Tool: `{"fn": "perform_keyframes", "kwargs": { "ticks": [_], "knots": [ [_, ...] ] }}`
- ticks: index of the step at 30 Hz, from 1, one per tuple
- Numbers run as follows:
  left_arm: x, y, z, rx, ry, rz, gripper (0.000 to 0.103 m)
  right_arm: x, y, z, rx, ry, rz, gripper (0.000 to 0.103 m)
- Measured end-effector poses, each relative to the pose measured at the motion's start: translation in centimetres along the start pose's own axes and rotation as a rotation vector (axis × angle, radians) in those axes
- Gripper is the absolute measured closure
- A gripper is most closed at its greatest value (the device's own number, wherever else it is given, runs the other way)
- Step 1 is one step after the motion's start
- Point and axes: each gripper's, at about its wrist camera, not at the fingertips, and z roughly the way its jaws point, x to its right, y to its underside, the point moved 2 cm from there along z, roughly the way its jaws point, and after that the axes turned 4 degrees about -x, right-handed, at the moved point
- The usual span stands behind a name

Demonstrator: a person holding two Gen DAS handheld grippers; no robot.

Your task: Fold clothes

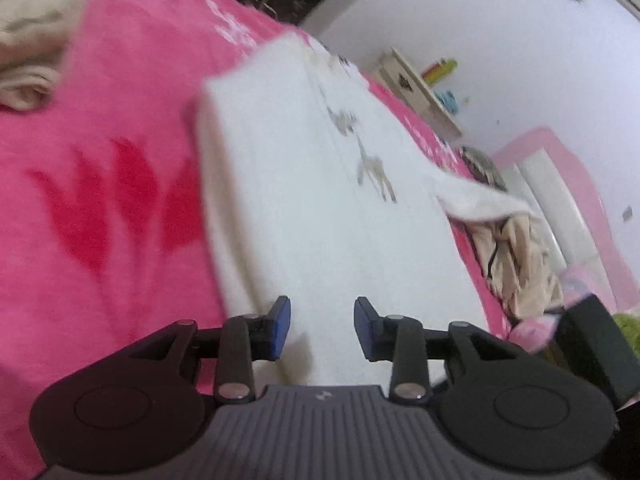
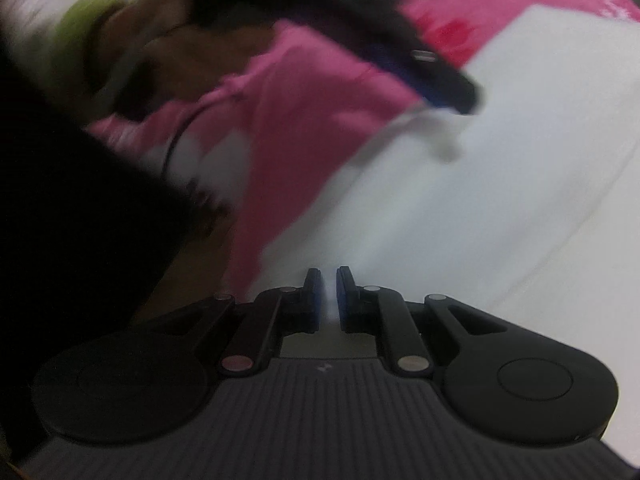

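Two grippers over white garment, landmark for everything.

Left gripper (image 1: 322, 328): jaws wide apart, nothing between, hovering over near end of white garment (image 1: 304, 184).

Right gripper (image 2: 328, 298): jaws almost together, thin gap, cannot tell if cloth pinched. Picture blurry.

White garment lies flat on pink blanket (image 1: 100, 184), already narrow strip, one sleeve (image 1: 476, 200) sticking off far side. Beige clothes (image 1: 28, 60) well apart from it.

Step, my guess: mid-fold. Next: tuck sleeve in, grab near end, fold toward far end.

Pink blanket (image 1: 100, 128) left of white garment (image 1: 312, 208) free; beige clothes (image 1: 516, 264) crowd right.
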Motion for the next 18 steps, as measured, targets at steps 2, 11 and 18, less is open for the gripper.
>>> {"fn": "perform_keyframes", "kwargs": {
  "ticks": [2,11,18],
  "knots": [
    [-1.4,-0.7,-2.0,-0.016,-0.006,0.003,0.067,-0.2,0.3,-0.4,-0.044,-0.032,-0.008,0.094],
    [-1.4,-4.0,-8.2,0.025,-0.054,0.029,0.064,4.7,-2.8,-7.9,0.028,0.101,0.068,0.094],
    [-3.4,-8.3,-6.2,0.135,-0.167,0.055,0.064,9.9,-4.0,-5.7,0.273,0.176,0.253,0.094]
  ]
}}
